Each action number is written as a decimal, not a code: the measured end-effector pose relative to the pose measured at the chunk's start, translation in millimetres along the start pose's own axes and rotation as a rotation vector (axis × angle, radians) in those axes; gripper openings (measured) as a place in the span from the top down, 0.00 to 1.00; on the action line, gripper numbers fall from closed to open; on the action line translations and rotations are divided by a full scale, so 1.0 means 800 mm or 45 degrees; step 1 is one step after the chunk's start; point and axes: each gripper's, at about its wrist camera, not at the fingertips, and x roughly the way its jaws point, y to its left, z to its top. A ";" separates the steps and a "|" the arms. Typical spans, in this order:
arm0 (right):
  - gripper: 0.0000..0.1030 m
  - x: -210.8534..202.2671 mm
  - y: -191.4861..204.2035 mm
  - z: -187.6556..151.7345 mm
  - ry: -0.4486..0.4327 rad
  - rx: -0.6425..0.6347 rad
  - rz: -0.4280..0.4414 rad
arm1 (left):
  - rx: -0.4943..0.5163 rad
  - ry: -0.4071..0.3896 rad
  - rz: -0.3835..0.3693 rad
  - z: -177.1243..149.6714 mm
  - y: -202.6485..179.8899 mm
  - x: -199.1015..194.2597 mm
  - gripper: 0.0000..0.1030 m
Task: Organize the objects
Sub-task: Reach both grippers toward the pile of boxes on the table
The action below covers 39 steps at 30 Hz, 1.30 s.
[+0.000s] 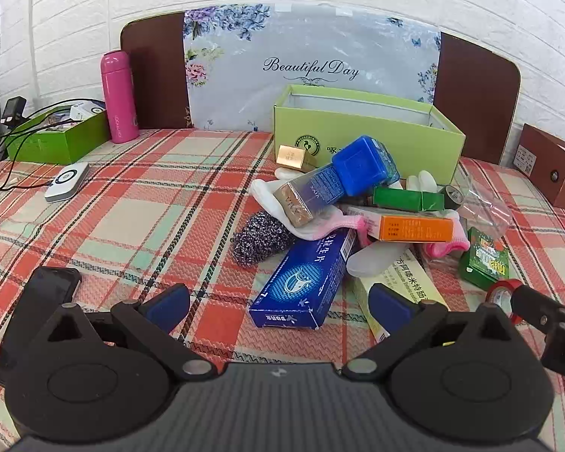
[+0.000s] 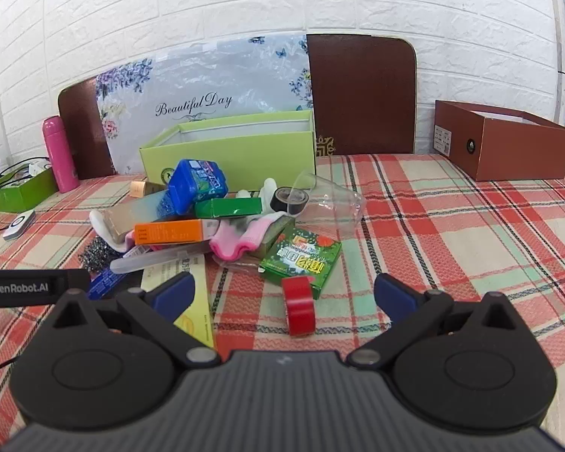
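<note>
A pile of small objects lies on the plaid tablecloth in front of an open light-green box. In it are a long blue carton, a blue plastic case, an orange box, a steel scourer, pink-white gloves, a green packet, a red tape roll and a clear cup. My left gripper is open, empty, just before the blue carton. My right gripper is open, empty, with the red tape roll between its fingers' line.
A pink flask and a green box with cables stand at back left, a white device beside them. A black phone lies near my left finger. A brown open box sits at back right. A floral board leans on the wall.
</note>
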 end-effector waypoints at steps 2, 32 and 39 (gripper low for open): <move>0.00 0.001 0.000 -0.001 0.001 -0.001 0.003 | 0.007 0.004 0.000 0.000 -0.002 0.003 0.00; 0.00 0.042 0.010 -0.010 0.103 -0.022 0.088 | 0.037 0.098 0.012 -0.002 0.001 0.045 0.00; 0.00 0.047 0.010 -0.012 0.114 -0.019 0.106 | 0.045 0.108 -0.005 -0.003 0.002 0.050 0.00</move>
